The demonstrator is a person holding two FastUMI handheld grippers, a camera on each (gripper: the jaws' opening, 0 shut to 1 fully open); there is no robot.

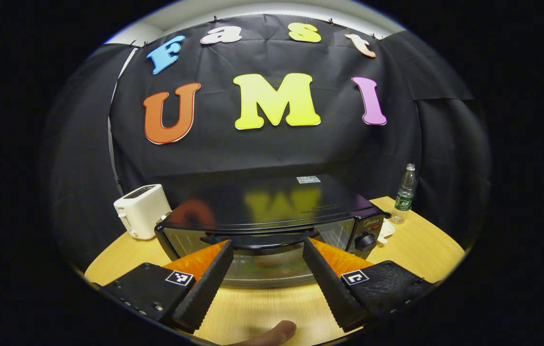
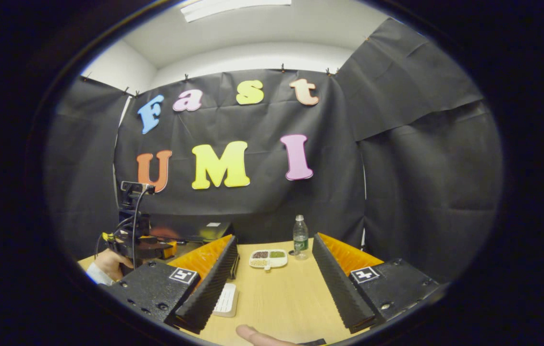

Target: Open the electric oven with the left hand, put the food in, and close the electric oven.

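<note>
Directly ahead of the left hand-held gripper [image 1: 266,250], spread wide and empty, lay the oven [image 1: 272,216]; its handle [image 1: 260,239] ran crosswise. Right hand-held gripper [image 2: 272,247] also gaped, farther off.

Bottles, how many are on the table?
1. The water bottle stands upright at the table's far right, right of the oven, near the food tray. Others may hide behind the oven.

Black electric oven [image 1: 272,216] on wooden table, glass door shut, white compartment plate of food [image 2: 268,258] beside it
</note>
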